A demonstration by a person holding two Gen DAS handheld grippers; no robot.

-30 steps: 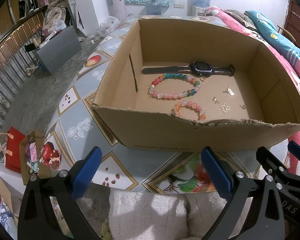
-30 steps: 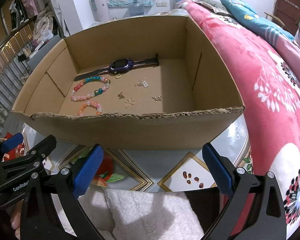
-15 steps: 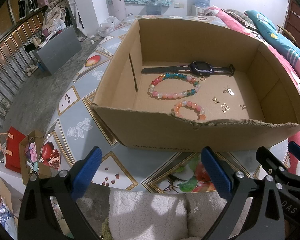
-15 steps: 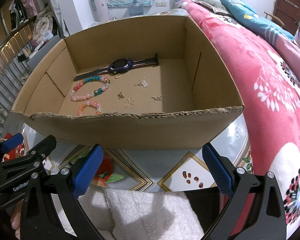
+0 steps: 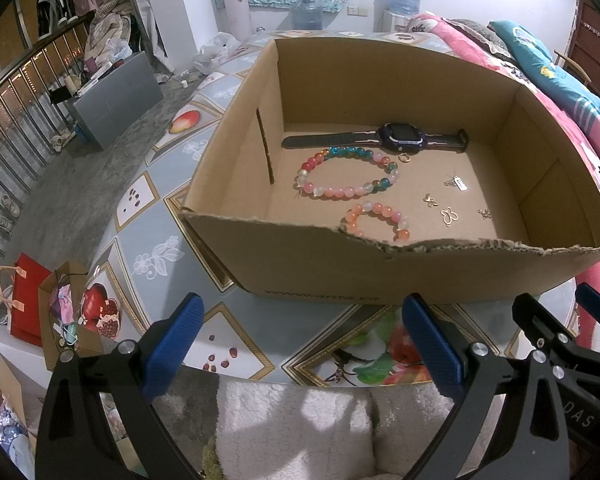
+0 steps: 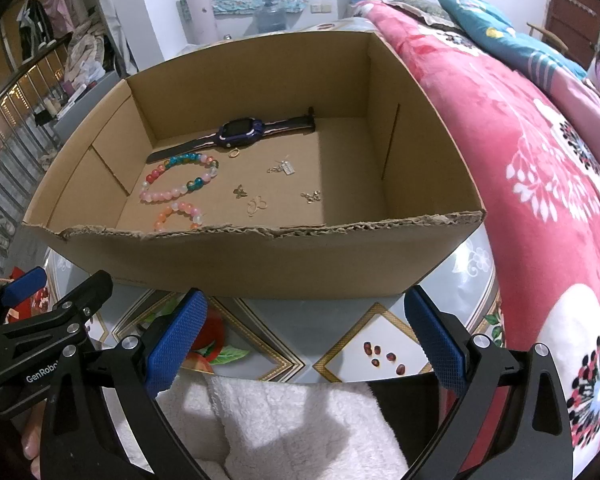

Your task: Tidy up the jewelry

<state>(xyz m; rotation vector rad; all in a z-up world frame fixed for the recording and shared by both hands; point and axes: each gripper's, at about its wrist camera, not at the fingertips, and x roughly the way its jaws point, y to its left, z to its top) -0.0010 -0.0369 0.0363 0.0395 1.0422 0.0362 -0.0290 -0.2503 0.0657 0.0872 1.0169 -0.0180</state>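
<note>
An open cardboard box stands on the patterned table. On its floor lie a purple watch, a large multicolour bead bracelet, a small orange-pink bracelet, a gold ring and several small gold charms. My left gripper is open and empty, in front of the box. My right gripper is open and empty, beside it; it shows at the right edge of the left wrist view.
A pink floral quilt covers the bed right of the table. A white fluffy cloth lies under the grippers. On the floor to the left are a red bag, a grey box and a railing.
</note>
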